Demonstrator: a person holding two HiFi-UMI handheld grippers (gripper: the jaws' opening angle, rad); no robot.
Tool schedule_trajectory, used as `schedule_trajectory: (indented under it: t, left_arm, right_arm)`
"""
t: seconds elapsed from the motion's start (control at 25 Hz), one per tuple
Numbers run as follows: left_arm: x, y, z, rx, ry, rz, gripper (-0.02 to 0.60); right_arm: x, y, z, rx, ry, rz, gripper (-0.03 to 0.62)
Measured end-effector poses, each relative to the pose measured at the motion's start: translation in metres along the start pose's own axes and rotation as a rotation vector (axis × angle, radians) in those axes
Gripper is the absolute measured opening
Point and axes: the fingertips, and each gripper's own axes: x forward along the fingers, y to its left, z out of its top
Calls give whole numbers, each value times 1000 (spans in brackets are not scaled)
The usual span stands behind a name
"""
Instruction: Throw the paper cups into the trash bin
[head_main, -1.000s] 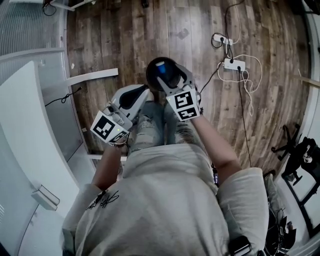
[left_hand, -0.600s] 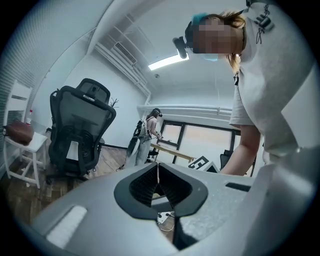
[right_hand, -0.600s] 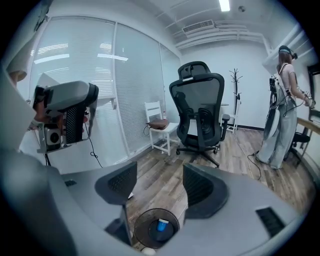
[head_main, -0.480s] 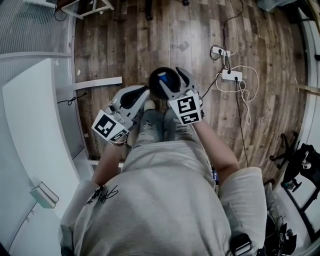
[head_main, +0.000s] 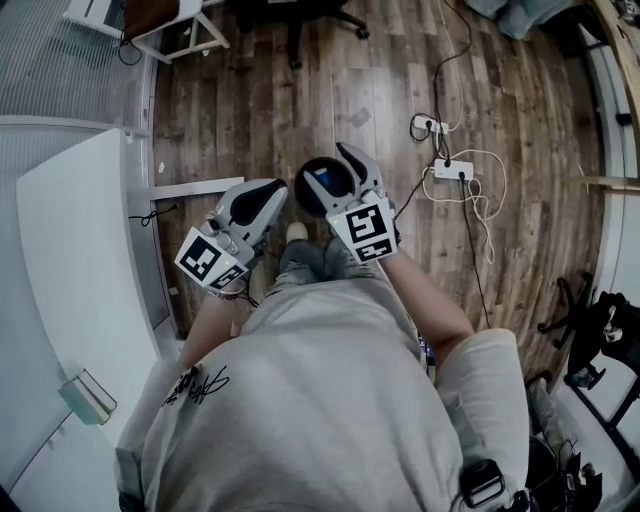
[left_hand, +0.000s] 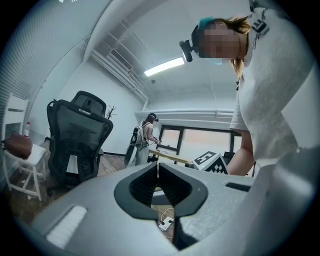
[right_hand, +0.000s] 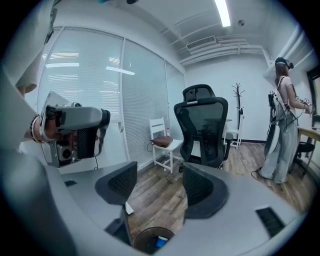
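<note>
Head view: left gripper (head_main: 270, 192) and right gripper (head_main: 338, 172) are held out above the person's legs. The trash bin (head_main: 303, 192) stands on the wood floor (head_main: 250, 80) under the right gripper's tips. A blue item (head_main: 322, 178) lies inside; I can't tell if it's a cup.

Left gripper view: I read the jaws pressed together with nothing between them.

Right gripper view: jaws are well apart and empty. The bin sits below the gap, with an office chair (right_hand: 202, 125) beyond it.
</note>
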Motion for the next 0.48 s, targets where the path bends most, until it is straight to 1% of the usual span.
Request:
schedule_trajectory:
  t: [0.2, 0.36, 0.48]
  left_arm:
    - [-1, -1, 24, 67, -10, 4, 9]
    - [-1, -3, 41, 95, -28, 4, 9]
    - [1, -7, 51, 110, -41, 3, 9]
  right_arm:
    - [-11, 5, 40, -17, -52, 29, 290]
    - [-20, 6, 66, -20, -91, 45, 290]
    - [-27, 5, 83, -19, -121, 42, 290]
